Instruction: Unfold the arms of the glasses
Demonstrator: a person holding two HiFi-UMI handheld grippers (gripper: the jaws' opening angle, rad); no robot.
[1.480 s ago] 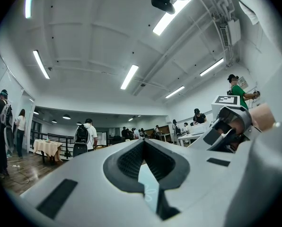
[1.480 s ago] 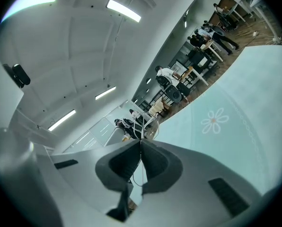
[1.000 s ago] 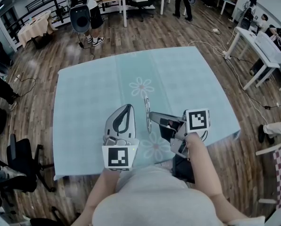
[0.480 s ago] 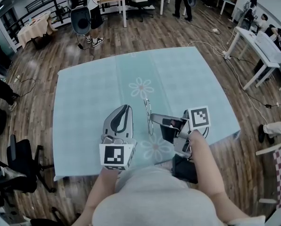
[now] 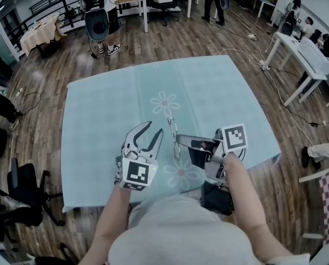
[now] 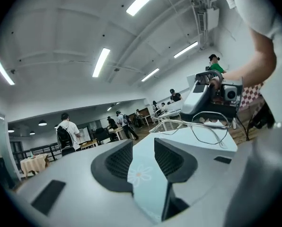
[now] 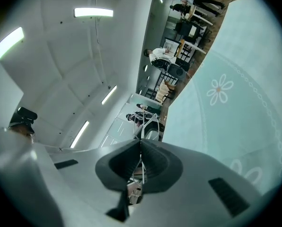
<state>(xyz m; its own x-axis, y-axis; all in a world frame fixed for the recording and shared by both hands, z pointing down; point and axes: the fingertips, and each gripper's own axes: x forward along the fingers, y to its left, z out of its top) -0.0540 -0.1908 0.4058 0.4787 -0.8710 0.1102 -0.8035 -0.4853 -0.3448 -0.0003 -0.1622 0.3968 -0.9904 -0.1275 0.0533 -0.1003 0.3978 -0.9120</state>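
Right gripper (image 5: 179, 139) is clamping the glasses (image 5: 173, 127) over the bench (image 5: 98, 115). Left gripper (image 5: 149, 130) is hanging beside them, its jaws just opening and holding nothing.

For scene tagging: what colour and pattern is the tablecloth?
Pale teal tablecloth with white flower motifs; clearest in the head view.

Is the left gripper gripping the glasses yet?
No: in the left gripper view the left gripper's jaws, just opened, stand apart with only tablecloth between them, while the right gripper holds the glasses.
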